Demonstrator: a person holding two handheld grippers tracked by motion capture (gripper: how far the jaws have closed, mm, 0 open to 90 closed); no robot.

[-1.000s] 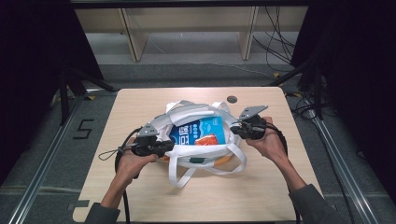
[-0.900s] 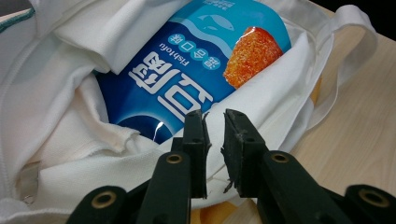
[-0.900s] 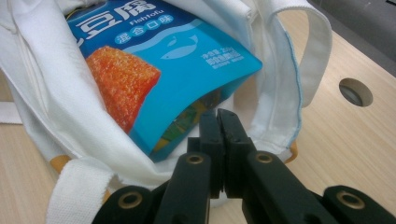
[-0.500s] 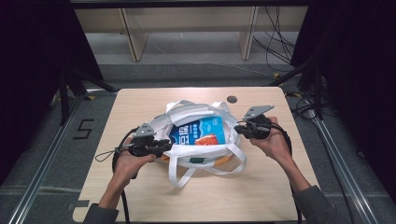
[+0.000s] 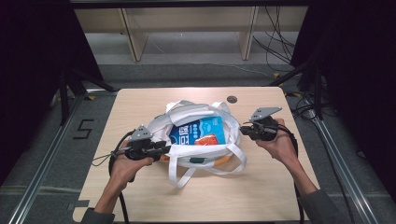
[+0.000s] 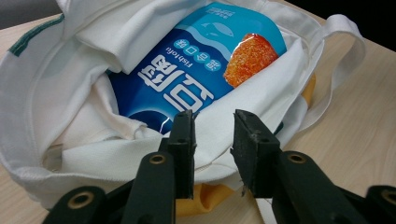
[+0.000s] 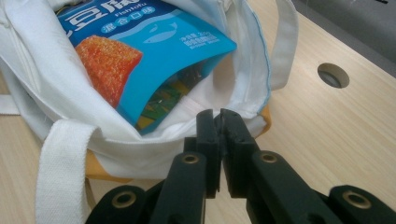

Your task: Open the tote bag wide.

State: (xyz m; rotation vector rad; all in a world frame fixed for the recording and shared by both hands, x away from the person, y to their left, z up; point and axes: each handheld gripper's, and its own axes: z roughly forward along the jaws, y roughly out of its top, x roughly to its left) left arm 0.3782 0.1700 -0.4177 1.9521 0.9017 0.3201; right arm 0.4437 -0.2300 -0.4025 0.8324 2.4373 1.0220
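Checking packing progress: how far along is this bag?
Done: the blue snack packet lies inside the white tote bag. In hand: the left gripper has just been opening at the bag's rim, jaws apart; the right gripper sits shut at the opposite rim, a pinch on the fabric unclear. Left: probably releasing and gathering the handles.
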